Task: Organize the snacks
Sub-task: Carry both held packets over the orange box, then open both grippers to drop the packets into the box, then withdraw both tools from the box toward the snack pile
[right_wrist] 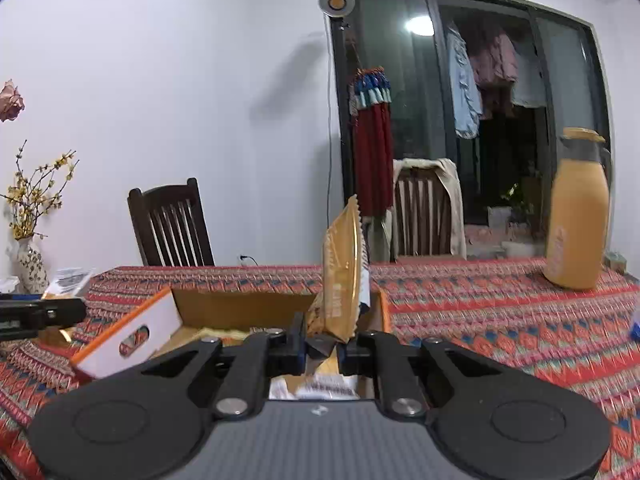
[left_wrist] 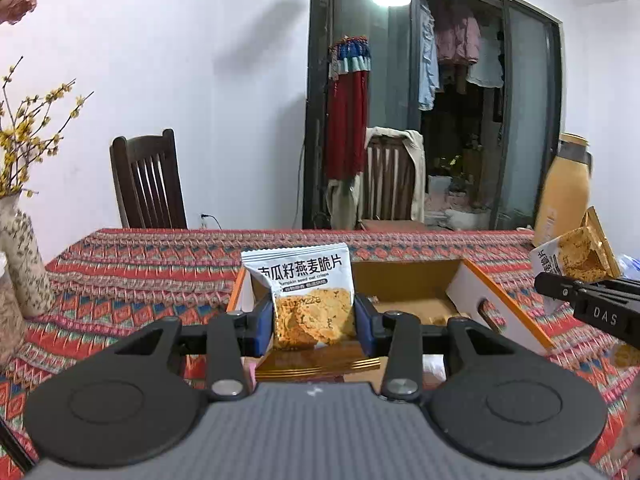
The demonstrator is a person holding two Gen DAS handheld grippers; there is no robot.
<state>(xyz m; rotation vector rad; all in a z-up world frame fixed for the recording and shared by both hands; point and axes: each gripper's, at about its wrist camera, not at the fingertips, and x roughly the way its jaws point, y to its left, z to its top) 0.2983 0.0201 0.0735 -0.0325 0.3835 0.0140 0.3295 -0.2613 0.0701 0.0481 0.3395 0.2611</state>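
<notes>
My left gripper (left_wrist: 314,326) is shut on an oat crisp packet (left_wrist: 308,300), white on top with a picture of golden crisps, held upright over the near end of an open cardboard box (left_wrist: 496,304) with orange edges. My right gripper (right_wrist: 322,346) is shut on a second packet (right_wrist: 342,280), seen edge-on with its gold side showing, held over the same box (right_wrist: 132,336). The right gripper and its packet (left_wrist: 576,258) also show at the right of the left wrist view. More packets (right_wrist: 320,388) lie in the box below the right gripper.
The table wears a red patterned cloth (left_wrist: 160,280). A vase of yellow flowers (left_wrist: 24,248) stands at the left, a large orange bottle (right_wrist: 578,216) at the right. Two wooden chairs (left_wrist: 148,184) stand behind the table. A blue object (right_wrist: 634,330) lies at the right edge.
</notes>
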